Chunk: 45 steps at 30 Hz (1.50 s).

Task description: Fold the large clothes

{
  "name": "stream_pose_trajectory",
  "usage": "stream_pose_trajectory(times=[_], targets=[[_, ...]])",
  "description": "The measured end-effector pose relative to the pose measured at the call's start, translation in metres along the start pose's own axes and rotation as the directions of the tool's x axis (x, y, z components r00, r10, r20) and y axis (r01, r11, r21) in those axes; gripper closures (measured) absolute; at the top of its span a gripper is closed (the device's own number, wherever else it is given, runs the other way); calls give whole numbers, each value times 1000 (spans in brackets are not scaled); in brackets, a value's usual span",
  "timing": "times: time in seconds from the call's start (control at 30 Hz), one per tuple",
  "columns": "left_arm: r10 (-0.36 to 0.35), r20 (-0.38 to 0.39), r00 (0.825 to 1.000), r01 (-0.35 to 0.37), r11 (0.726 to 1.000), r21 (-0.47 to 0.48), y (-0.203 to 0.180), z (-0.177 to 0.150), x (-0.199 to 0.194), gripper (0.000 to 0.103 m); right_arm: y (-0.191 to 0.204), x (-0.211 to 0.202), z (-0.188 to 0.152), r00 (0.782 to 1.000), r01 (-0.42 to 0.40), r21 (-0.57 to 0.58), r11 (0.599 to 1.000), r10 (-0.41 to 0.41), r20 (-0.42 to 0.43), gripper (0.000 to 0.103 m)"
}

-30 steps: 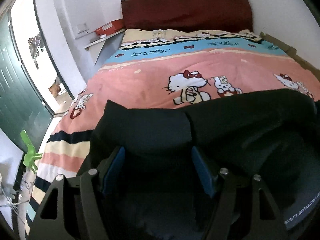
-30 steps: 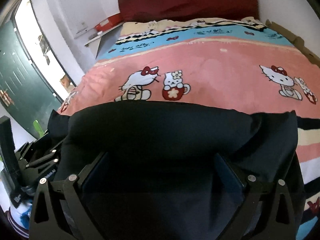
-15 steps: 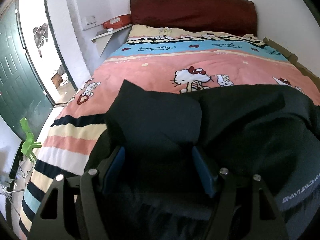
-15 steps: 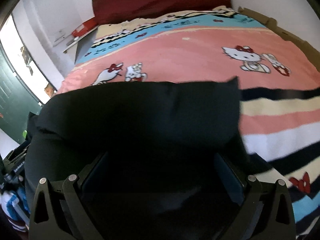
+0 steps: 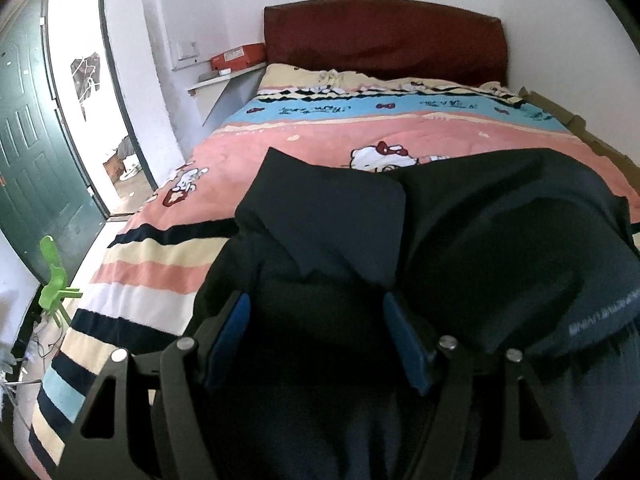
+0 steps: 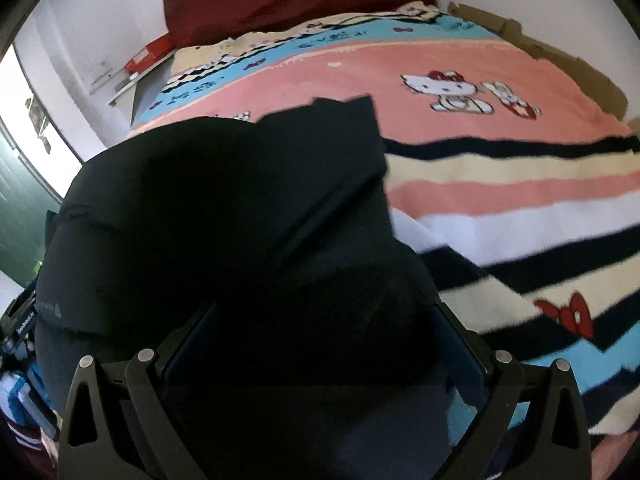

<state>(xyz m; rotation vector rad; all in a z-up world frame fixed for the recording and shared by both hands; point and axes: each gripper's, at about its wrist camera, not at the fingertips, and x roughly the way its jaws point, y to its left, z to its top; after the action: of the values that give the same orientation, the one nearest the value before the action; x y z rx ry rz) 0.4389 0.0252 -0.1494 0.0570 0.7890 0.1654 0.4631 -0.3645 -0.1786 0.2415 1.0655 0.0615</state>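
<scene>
A large black garment (image 5: 460, 240) lies bunched on the near part of the bed, with grey lettering near its right hem. It also fills the right wrist view (image 6: 224, 208). My left gripper (image 5: 316, 320) has its blue pads (image 5: 404, 332) wide apart with black cloth draped between and over them. My right gripper (image 6: 324, 344) also stands wide, and the cloth covers its fingers. No pinch on the cloth shows in either view. A corner of the garment (image 6: 360, 108) sticks up toward the headboard.
The bed wears a pink, blue and striped Hello Kitty blanket (image 5: 400, 132) and has a dark red headboard (image 5: 384, 36). A wall shelf with a red box (image 5: 236, 56) is at the left. A green door (image 5: 36, 152) and a green plastic object (image 5: 54, 280) stand left of the bed.
Both grippers have drawn back toward the foot of the bed and apart. The garment has come with them. The right view has swung right, showing more striped blanket.
</scene>
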Motion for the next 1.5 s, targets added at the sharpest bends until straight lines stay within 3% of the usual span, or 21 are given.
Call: stream_pose_trajectory(times=[0.23,0.37,0.47,0.57,0.63,0.67,0.77,0.83,0.9,0.93,1.07,1.1,1.13,1.2,1.23,1.27,1.33,1.37,1.4,1.43,1.5], targets=[[-32,-21,999,32,999,18,7,-5,-13,35,-17,-13,-15,1000,-5,32,999,5,-3,3],[-108,3,994,108,992,-59,41,-2,-31,35,-22,-30,-15,1000,-19,22,1000,18,19,3],[-171,-30,985,166,976,-139,73,0,-27,35,-30,-38,-8,996,-87,17,996,87,20,2],[-265,-135,955,234,949,-212,99,-6,1,35,-39,-28,-2,984,-173,40,984,174,-26,1],[-323,-197,926,274,932,-238,107,-15,20,33,-44,-6,-1,964,-237,80,968,244,-101,1],[-356,-220,908,298,919,-257,110,-21,31,25,-45,3,-1,958,-245,90,965,255,-133,1],[-411,-246,878,329,891,-313,118,-35,55,4,-51,34,-3,926,-296,130,947,317,-206,1],[-500,-255,828,374,830,-413,129,-47,76,0,-52,47,-5,903,-332,153,931,361,-232,1],[-617,-239,750,442,735,-513,133,-61,94,0,-52,60,-6,875,-372,166,913,405,-266,0],[-645,-230,729,464,712,-527,133,-65,99,0,-51,66,-7,861,-391,171,904,425,-280,0],[-670,-208,713,497,691,-524,127,-69,96,0,-51,83,-11,815,-458,200,866,499,-294,0],[-688,-200,697,517,676,-525,122,-70,94,0,-50,86,-13,805,-476,207,855,518,-289,0],[-701,-195,686,535,668,-517,117,-70,93,0,-49,87,-14,800,-485,208,849,527,-286,0],[-706,-183,684,557,668,-494,102,-71,86,1,-44,88,-16,798,-504,184,844,536,-276,0],[-718,-168,676,571,653,-498,98,-71,83,6,-42,88,-17,799,-509,176,842,539,-268,0],[-736,-145,661,592,631,-502,94,-71,78,20,-40,88,-18,796,-519,183,835,550,-253,2],[-775,-76,628,639,568,-518,89,-70,66,40,-36,84,-19,766,-570,198,798,603,-224,19],[-781,-59,622,648,556,-520,87,-70,62,51,-34,81,-18,735,-614,211,761,648,-201,37],[-784,-40,620,658,547,-516,84,-69,57,55,-32,78,-16,718,-638,213,741,671,-184,51],[-783,-29,621,664,545,-513,82,-68,52,62,-29,72,-13,707,-659,201,725,688,-164,56],[-782,-1,624,675,540,-503,79,-63,41,70,-20,61,-8,708,-672,158,723,690,-147,70]])
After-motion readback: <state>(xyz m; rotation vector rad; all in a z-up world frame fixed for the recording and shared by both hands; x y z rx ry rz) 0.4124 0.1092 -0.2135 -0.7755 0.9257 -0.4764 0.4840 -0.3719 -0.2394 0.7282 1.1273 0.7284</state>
